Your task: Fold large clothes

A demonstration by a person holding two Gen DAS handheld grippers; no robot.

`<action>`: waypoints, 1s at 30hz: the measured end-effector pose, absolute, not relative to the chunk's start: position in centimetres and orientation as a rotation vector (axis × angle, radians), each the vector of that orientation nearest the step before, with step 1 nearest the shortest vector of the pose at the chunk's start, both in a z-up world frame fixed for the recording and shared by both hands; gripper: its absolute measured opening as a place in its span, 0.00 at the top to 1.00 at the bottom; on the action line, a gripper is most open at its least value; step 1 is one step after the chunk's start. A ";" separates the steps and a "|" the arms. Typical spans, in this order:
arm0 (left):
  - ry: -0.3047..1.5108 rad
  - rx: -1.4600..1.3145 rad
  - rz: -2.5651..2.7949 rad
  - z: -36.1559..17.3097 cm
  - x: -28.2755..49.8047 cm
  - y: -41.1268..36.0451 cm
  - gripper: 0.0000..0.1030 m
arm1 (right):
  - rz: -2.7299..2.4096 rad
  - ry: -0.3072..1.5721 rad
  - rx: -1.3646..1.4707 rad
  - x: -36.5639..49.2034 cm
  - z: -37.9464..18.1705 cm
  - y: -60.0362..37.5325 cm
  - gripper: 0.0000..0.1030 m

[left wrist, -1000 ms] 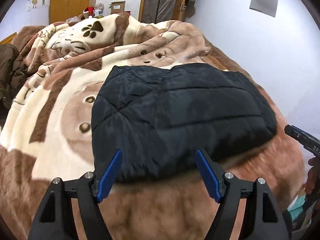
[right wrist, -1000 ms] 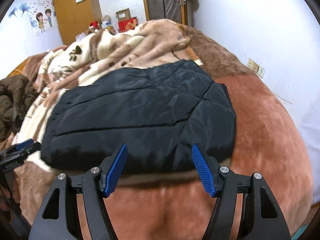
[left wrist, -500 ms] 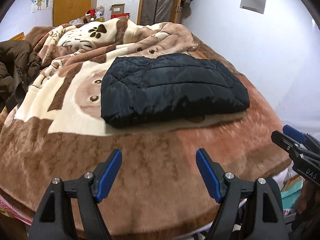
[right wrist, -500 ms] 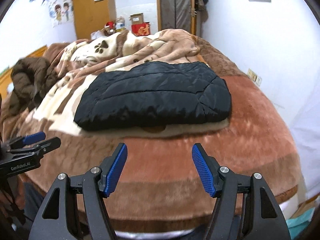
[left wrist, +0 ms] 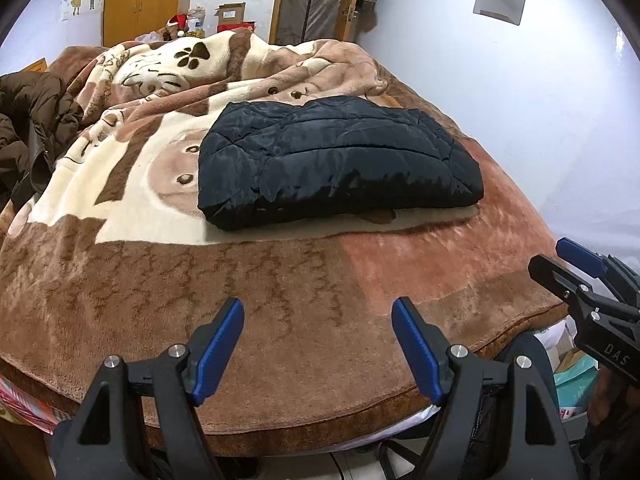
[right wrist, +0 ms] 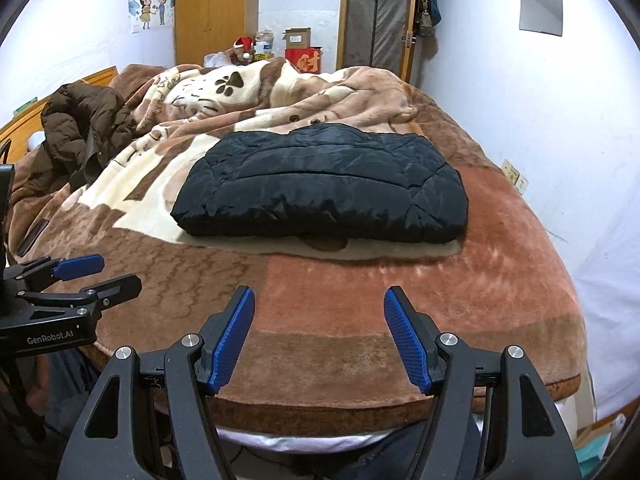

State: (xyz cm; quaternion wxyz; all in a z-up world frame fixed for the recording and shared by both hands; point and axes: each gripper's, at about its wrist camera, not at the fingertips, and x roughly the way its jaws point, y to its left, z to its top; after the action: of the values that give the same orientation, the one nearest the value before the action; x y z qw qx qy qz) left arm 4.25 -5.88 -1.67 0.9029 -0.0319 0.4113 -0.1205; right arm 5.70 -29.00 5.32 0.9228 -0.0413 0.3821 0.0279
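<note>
Left wrist view: you are holding the left gripper [left wrist: 318, 344] with its jaws spread wide and nothing between them, hovering over the near edge of the blanket [left wrist: 280, 280]. The black quilted jacket [left wrist: 336, 160] is lying well ahead of the jaws, folded into a compact rectangle and resting flat, which suggests the folding is finished and it is lying there released. The right gripper [left wrist: 560, 258] is showing at the right of the jaws, level and clear of the cloth. Right wrist view: you are holding the right gripper [right wrist: 319, 336] with its jaws likewise spread and empty, pointing forward over the bed's foot. The jacket [right wrist: 324, 188] is sitting well beyond the jaws, touching neither tool. A brown coat [right wrist: 80, 128] is lying crumpled far off to the left, likely next.
</note>
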 end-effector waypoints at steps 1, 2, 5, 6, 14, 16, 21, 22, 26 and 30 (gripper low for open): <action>0.850 -0.065 -0.250 -1.7 4.2 -5.8 0.24 | 0.055 0.786 -0.083 5.7 5.3 -29.1 0.35; 0.850 -0.063 -0.248 -1.7 4.3 -5.9 0.24 | 0.052 0.788 -0.081 5.7 5.2 -29.2 0.35; 0.852 -0.061 -0.244 -1.7 4.3 -5.9 0.24 | 0.047 0.794 -0.077 5.8 5.1 -29.5 0.35; 0.854 -0.063 -0.244 -1.8 4.3 -5.9 0.24 | 0.047 0.796 -0.077 5.8 5.0 -29.5 0.35; 0.862 -0.065 -0.244 -1.9 4.5 -5.9 0.24 | 0.043 0.806 -0.074 6.0 4.8 -29.7 0.35; 0.866 -0.064 -0.238 -2.1 4.5 -6.0 0.24 | 0.042 0.807 -0.076 6.0 4.7 -29.7 0.35; 0.870 -0.065 -0.237 -2.3 4.6 -6.2 0.24 | 0.040 0.812 -0.074 6.3 4.5 -29.7 0.35; 0.870 -0.064 -0.237 -2.4 4.6 -6.2 0.24 | 0.040 0.813 -0.073 6.2 4.5 -29.7 0.35; 0.871 -0.065 -0.238 -2.4 4.6 -6.2 0.24 | 0.040 0.813 -0.074 6.2 4.5 -29.7 0.35; 0.871 -0.064 -0.242 -2.4 4.5 -6.2 0.24 | 0.038 0.814 -0.074 6.2 4.4 -29.7 0.35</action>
State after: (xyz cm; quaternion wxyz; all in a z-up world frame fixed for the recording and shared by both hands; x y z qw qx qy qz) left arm 4.47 -6.23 -2.42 0.8990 -0.0307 0.4208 -0.1170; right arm 6.19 -29.66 4.40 0.9175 -0.0359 0.3956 0.0185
